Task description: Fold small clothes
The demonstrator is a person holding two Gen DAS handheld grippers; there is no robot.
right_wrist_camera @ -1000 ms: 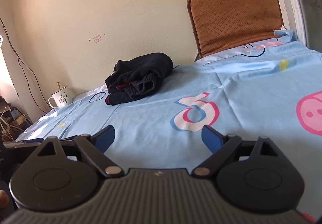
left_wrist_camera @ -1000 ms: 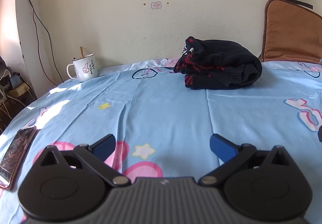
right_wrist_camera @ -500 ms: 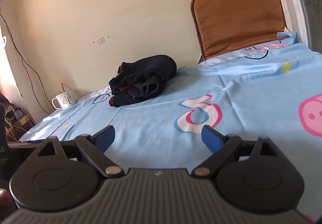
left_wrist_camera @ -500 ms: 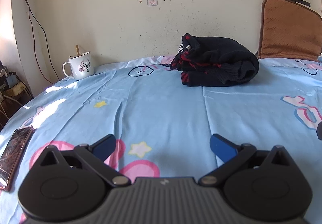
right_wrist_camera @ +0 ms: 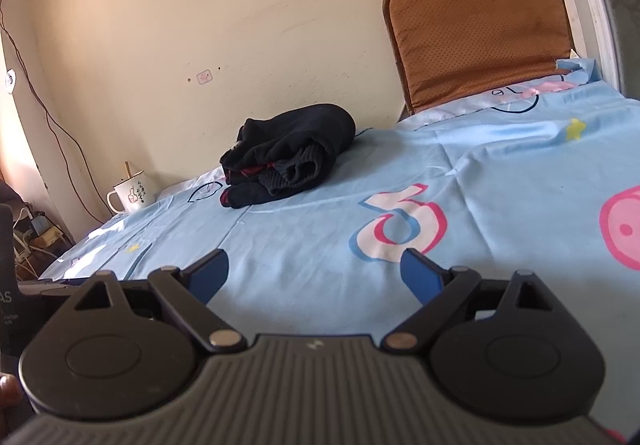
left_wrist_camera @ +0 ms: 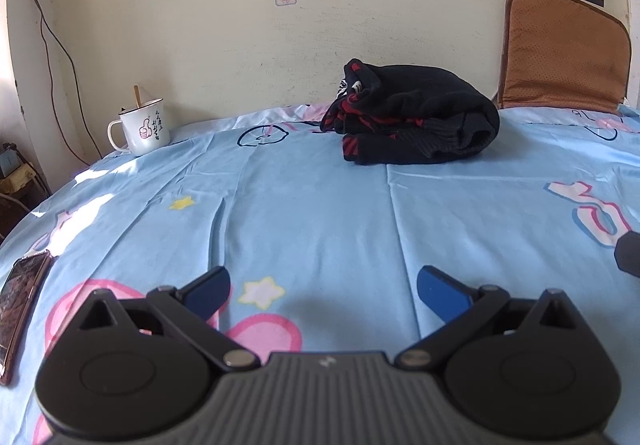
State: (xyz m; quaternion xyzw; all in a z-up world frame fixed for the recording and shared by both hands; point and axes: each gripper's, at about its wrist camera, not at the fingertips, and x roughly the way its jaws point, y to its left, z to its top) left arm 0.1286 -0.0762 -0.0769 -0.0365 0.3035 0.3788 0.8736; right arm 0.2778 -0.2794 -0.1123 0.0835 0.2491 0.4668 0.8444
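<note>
Left gripper [left_wrist_camera: 323, 287] and right gripper [right_wrist_camera: 314, 272] both low, level, jaws wide apart, empty.

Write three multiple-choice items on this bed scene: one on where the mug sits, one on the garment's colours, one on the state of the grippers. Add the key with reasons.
1. Where does the mug stand?
A. At the bed's far left edge, near the wall
B. On top of the brown cushion
C. Between the fingers of the left hand-held gripper

2. Which colours show on the bundled garment?
A. White and green
B. Black with red
C. Yellow only

3. How do the left hand-held gripper and right hand-held gripper stand?
A. Both shut on the garment
B. One open, one shut
C. Both open, holding nothing

Key: 1 A, it sits on the sheet by the wall; 2 B, dark knit with red stripes; 3 C, blue fingers spread wide over bare sheet.
</note>
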